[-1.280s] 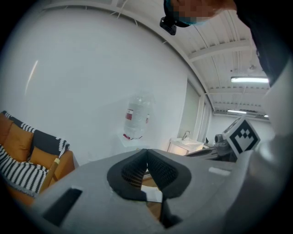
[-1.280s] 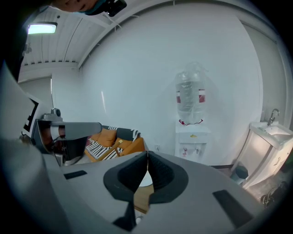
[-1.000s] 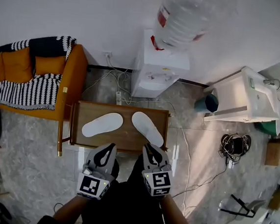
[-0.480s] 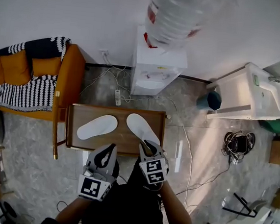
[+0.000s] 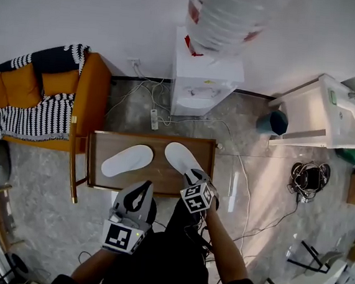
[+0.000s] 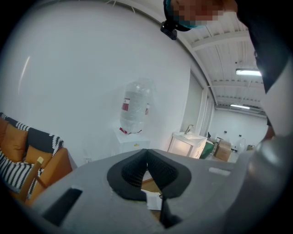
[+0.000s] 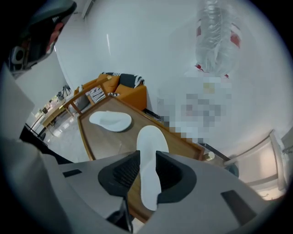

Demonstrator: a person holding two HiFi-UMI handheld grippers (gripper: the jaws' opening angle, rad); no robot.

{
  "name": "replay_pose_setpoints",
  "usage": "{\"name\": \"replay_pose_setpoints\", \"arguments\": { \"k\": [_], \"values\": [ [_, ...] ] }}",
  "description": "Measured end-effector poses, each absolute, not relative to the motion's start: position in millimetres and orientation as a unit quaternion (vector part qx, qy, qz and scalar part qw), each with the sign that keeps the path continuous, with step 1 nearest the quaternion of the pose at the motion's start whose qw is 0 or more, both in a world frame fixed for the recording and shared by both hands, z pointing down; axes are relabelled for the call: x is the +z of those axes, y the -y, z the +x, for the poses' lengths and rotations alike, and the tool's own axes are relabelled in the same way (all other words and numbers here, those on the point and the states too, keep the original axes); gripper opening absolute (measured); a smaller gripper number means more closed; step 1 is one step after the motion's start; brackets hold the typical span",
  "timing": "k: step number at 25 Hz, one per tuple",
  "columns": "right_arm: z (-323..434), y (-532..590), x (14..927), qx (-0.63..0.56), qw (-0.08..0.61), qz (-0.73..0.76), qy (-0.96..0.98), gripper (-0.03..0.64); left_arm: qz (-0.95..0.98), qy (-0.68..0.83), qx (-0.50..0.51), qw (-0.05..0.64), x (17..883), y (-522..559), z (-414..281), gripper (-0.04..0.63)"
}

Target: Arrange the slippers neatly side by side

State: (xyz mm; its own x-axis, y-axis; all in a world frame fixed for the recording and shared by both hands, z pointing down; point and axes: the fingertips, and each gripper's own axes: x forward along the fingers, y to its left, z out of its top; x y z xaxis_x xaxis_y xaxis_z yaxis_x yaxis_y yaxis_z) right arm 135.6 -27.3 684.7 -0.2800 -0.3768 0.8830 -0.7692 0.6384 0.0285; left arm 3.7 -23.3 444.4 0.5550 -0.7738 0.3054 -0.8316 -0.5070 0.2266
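White and flat, the right slipper (image 5: pixel 181 158) lies on the wooden table (image 5: pixel 159 141), its length running from about 11 o'clock to 5 o'clock in the head view. The left slipper (image 5: pixel 127 160) lies well apart from it at 9 o'clock, slanted from 8 o'clock to 2 o'clock. Their far ends come near each other and their near ends splay out.

We hold the right gripper (image 5: pixel 193 177) tipped downward over the 5 o'clock end of the right slipper. Its jaws have just been opening and now stand apart. In the right gripper view that slipper's (image 7: pixel 149 153) end lies in the gap of the right gripper (image 7: pixel 147 172), and we cannot tell whether the pads touch it.

The left gripper (image 5: pixel 140 189) hangs at the table's 6 o'clock edge, clear of both slippers. Its jaws are closed together with nothing between them (image 6: pixel 146 165).

Beyond the table at 12 o'clock stands a white water dispenser (image 5: pixel 205 85) with a clear bottle (image 5: pixel 224 15) on top. At 9 o'clock sits an orange armchair (image 5: pixel 92 99) under a striped throw (image 5: pixel 30 118), and at 2 o'clock a white washstand (image 5: pixel 320 118).
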Motion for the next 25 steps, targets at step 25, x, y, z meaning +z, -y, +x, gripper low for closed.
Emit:
{"name": "replay_pose_setpoints", "arguments": {
  "k": [25],
  "values": [
    [144.4, 40.2, 760.5, 0.215, 0.573, 0.312, 0.727, 0.048, 0.845, 0.491, 0.089, 0.192, 462.9, 41.9, -15.5, 0.015]
  ]
}}
